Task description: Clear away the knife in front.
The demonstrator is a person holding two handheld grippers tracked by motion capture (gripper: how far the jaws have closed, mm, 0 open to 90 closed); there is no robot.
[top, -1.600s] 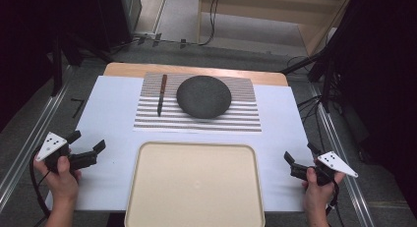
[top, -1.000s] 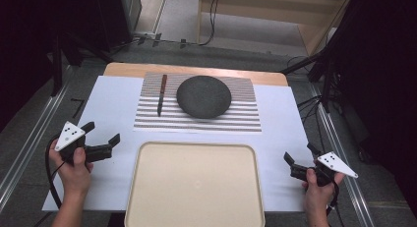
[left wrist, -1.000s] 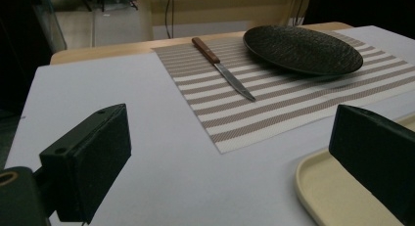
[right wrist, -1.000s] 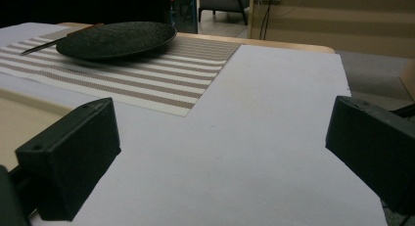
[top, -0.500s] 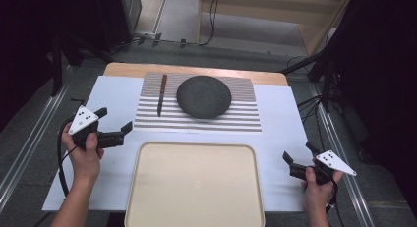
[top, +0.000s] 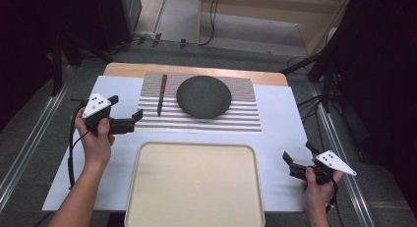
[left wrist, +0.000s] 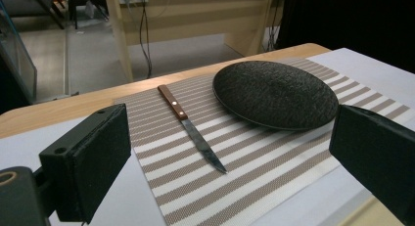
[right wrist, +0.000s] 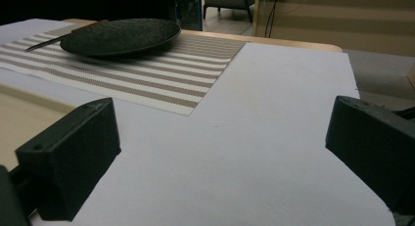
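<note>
- Left gripper [top: 125,113] gapes wide, empty, at the mat's [top: 246,116] near-left corner, facing knife [top: 162,94] and plate [top: 203,96].
- Right gripper [top: 300,160] equally wide, empty, over bare sheet [top: 280,124] right of tray [top: 147,153].

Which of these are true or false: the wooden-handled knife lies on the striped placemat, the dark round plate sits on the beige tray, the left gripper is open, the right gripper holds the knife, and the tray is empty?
1. The wooden-handled knife lies on the striped woven placemat. True.
2. The dark round textured plate sits on the beige plastic tray. False: it rests on the placemat, beyond the tray.
3. The left gripper is open. True: its jaws stand wide apart with nothing between them.
4. The right gripper holds the knife. False: it is open and empty, over the white sheet at the right of the tray, far from the knife.
5. The tray is empty. True.
</note>
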